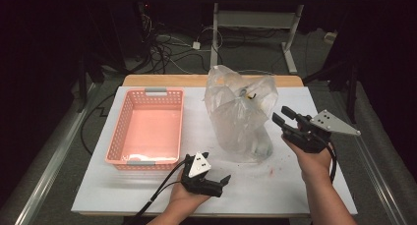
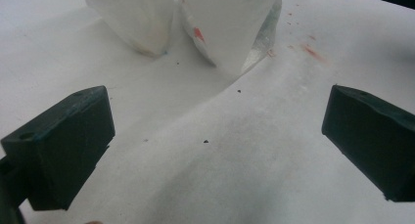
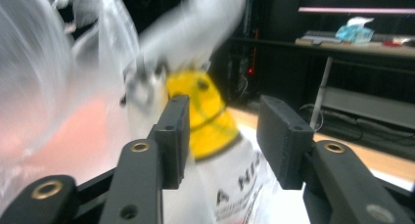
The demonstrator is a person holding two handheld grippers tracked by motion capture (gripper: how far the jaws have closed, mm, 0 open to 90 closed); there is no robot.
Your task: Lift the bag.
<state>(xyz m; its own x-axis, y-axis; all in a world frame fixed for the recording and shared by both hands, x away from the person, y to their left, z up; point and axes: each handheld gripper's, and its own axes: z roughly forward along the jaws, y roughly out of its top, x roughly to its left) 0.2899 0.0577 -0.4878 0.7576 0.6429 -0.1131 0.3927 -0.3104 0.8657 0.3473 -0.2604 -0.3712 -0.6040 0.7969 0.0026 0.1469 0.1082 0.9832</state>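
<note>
The clear plastic bag (image 1: 242,114) stands mid-table, right of the pink basket (image 1: 147,129) — thin, limp, slippery film over bottle-like contents. Best pinched at its gathered top. The right claw (image 1: 285,118) is partly spread beside it, gripping nothing; the left claw (image 1: 216,178) rests spread wide — empty.

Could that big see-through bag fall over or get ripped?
Maybe. The plastic bag stands tall and floppy with no claw holding it, so a bump from the right claw close beside it might tip it. Its thin film could also snag or tear if the open jaws pinch it. The pink basket sits apart.
</note>
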